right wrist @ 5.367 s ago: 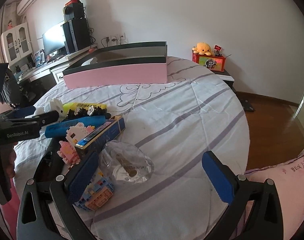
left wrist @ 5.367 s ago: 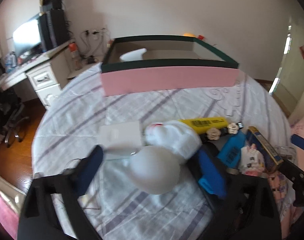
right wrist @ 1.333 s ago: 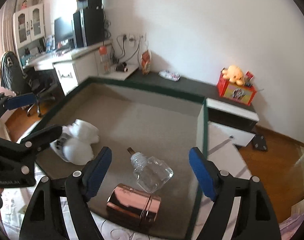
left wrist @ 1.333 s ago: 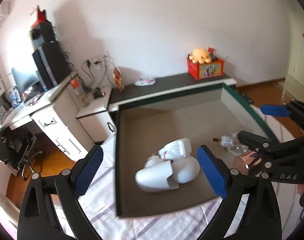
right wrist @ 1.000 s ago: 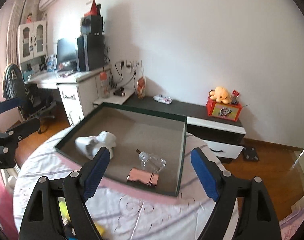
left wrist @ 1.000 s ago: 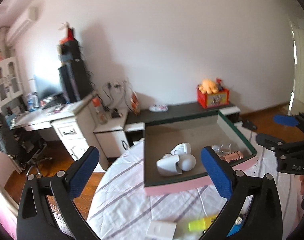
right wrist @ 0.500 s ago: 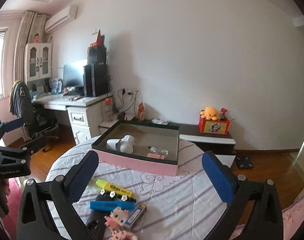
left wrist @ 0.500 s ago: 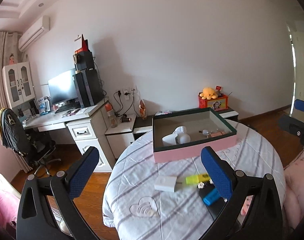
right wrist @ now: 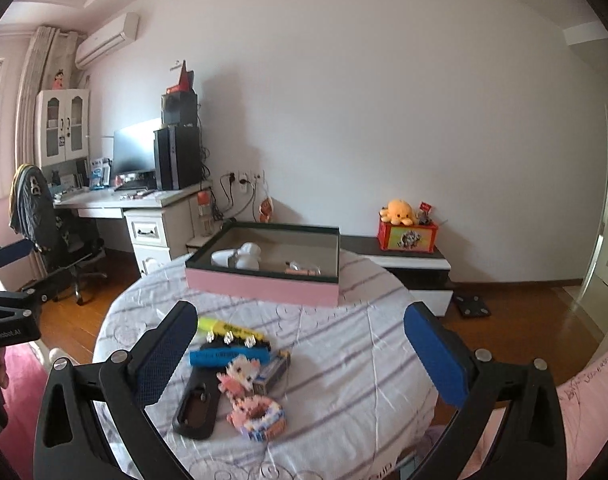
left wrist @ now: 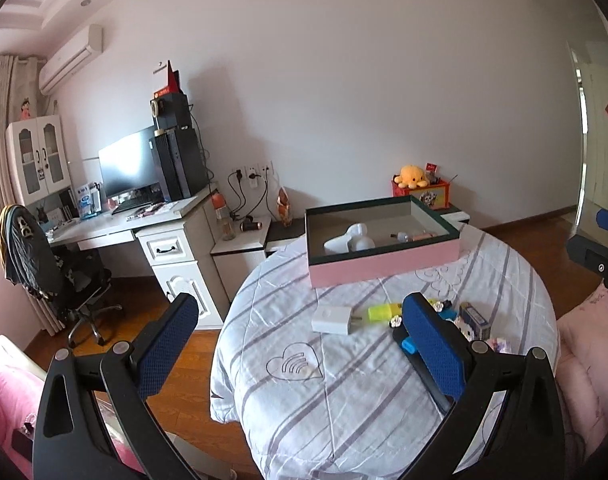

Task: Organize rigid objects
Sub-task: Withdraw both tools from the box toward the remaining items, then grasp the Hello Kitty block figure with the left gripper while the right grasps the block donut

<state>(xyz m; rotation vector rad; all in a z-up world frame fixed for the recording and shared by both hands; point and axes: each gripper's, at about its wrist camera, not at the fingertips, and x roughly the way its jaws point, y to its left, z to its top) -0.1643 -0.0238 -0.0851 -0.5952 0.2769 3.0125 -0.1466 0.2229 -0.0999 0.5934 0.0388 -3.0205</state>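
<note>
A pink box (left wrist: 384, 264) with a dark green rim stands at the far side of the round table; it also shows in the right wrist view (right wrist: 263, 284). Inside lie white rounded objects (left wrist: 350, 242), a clear glass bottle (left wrist: 402, 236) and a copper-coloured case (right wrist: 299, 270). Near the front lie a white adapter (left wrist: 332, 320), a yellow highlighter (right wrist: 227, 328), a blue item (right wrist: 223, 356), a black holder (right wrist: 197, 404), a small printed box (left wrist: 476, 320) and pink block figures (right wrist: 255, 408). My left gripper (left wrist: 299, 352) and right gripper (right wrist: 299, 356) are both open, empty, held high and back from the table.
The table wears a white striped cloth (left wrist: 344, 400). A white desk (left wrist: 143, 232) with a monitor and an office chair (left wrist: 43, 272) stand at the left. A low dark cabinet (right wrist: 404, 264) with an orange plush box sits behind. Wood floor surrounds the table.
Both grippers have pulled up and back from over the box, so the whole table now shows. The white objects, bottle and copper case stay in the box.
</note>
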